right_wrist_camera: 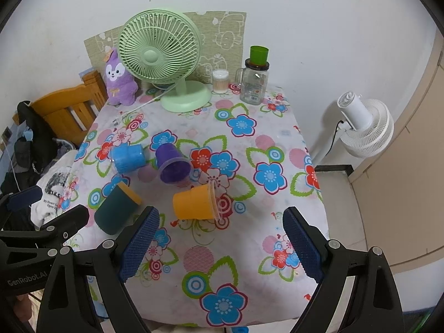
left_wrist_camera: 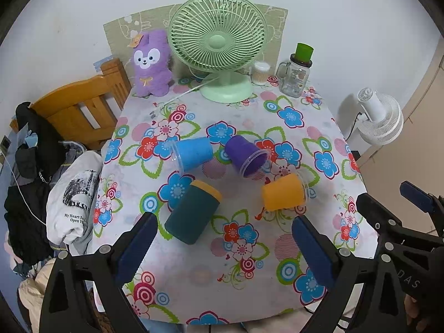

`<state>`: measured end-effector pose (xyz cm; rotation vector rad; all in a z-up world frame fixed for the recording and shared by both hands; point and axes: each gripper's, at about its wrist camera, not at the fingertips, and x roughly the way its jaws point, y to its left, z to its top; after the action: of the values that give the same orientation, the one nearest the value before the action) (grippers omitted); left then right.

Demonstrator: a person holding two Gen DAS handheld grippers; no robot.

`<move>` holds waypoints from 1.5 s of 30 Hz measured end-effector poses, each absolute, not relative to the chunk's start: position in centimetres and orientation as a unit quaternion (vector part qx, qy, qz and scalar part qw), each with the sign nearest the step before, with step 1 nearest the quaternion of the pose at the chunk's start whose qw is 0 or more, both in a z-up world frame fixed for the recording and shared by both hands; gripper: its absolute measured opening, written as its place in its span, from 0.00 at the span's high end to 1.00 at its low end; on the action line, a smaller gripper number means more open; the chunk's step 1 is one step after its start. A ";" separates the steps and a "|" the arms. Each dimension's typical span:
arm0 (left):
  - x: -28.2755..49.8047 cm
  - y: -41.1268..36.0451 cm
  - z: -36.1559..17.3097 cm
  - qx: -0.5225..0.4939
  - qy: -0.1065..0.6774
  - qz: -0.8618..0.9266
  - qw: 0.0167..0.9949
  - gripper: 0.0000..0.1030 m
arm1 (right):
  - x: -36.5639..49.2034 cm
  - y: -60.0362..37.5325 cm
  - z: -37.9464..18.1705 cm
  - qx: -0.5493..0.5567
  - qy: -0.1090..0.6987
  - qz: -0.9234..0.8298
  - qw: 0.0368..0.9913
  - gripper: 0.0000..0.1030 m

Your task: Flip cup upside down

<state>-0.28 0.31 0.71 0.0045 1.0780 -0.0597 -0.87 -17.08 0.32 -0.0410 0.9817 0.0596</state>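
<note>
— Any cup (left_wrist_camera: 283, 196) flipped yet?
— None; four lie sideways mid-worktop (left_wrist_camera: 319, 127). Left hand-held gripper (left_wrist_camera: 224, 249) and right hand-held gripper (right_wrist_camera: 220, 244) gape wide, empty, near the front edge.

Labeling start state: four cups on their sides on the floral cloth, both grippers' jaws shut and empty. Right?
Not quite: both the left gripper and right gripper have their jaws open, as each wrist view shows. The four cups do lie on their sides on the floral cloth, and nothing is held.

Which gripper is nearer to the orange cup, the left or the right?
Right. The right gripper is open just short of the orange cup; the left gripper is open farther over, facing the dark green cup.
</note>
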 end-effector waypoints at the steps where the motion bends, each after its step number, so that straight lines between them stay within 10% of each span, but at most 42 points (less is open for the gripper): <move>1: -0.3 0.2 0.7 0.003 0.513 -0.029 0.858 0.04 | -0.9 -17.1 0.3 -0.019 0.471 0.029 0.881 0.10; 45: 5.4 0.8 -1.9 0.020 0.527 -0.033 0.849 0.04 | 4.7 -16.2 -1.5 -0.011 0.502 0.013 0.865 0.10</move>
<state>5.35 0.84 -1.91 0.0418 1.1095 -0.0700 4.67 -16.16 -1.48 -0.0233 1.0514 0.0278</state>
